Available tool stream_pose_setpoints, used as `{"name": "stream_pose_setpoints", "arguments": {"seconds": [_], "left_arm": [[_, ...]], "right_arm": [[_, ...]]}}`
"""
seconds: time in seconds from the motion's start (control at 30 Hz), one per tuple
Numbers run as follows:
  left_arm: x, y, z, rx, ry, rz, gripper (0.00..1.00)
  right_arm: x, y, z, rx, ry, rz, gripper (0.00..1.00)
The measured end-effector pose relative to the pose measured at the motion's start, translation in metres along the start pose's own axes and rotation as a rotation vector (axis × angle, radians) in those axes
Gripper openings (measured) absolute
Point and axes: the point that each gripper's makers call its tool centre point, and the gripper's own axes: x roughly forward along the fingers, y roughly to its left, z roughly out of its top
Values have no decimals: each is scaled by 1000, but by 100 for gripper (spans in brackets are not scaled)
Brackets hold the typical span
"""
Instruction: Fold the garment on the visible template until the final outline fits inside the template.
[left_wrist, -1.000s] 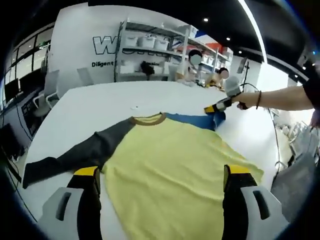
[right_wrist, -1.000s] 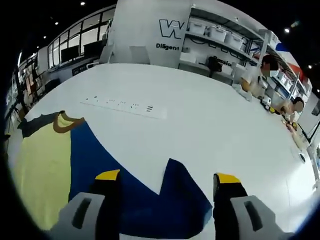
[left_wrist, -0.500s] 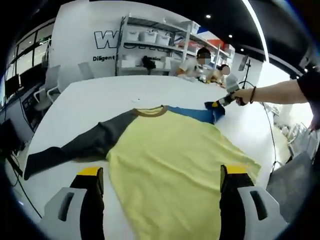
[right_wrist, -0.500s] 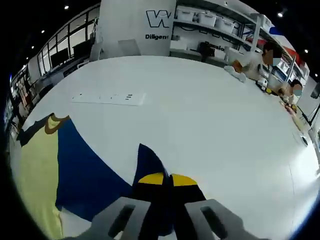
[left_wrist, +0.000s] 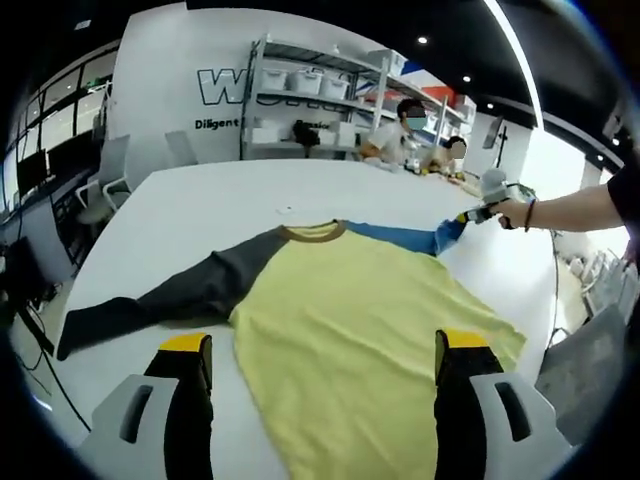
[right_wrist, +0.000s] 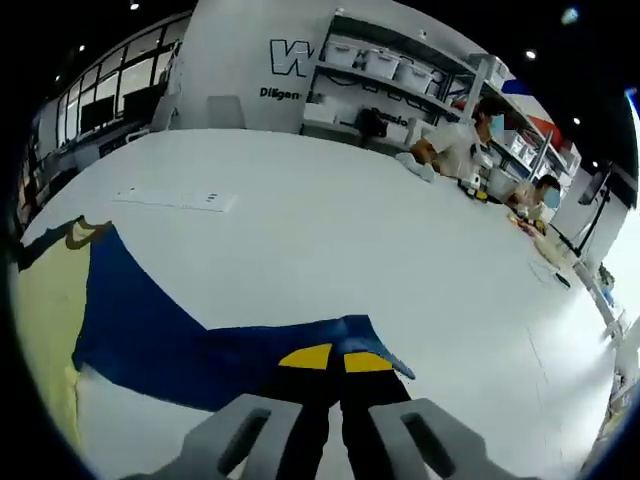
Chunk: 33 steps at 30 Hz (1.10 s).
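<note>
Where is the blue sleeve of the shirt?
In the right gripper view the blue sleeve stretches across the white table, its cuff pinched in the right gripper, away from the yellow body.

White table (left_wrist: 200, 205); long-sleeved shirt (left_wrist: 370, 320) spread flat on it

The garment (left_wrist: 370, 320), a yellow-bodied shirt with a brown collar, lies flat on the white table (left_wrist: 210, 210), grey sleeve (left_wrist: 170, 295) spread one way, blue sleeve (right_wrist: 200, 345) stretched out opposite.
</note>
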Motion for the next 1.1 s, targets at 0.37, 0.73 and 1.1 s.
{"name": "stream_pose_setpoints", "arguments": {"seconds": [0.37,0.73,1.1], "left_arm": [[-3,-6,2,2,-11,-10,88],[-14,-13,3,-1,-6,-19,91],[-18,-12,2,5,7,-15,89]], "right_arm": [[-3,-16,-49,253,83,2,0],[-15,-38,-16,286,110,-106,42],[0,-9,7,351,119,-74,37]]}}
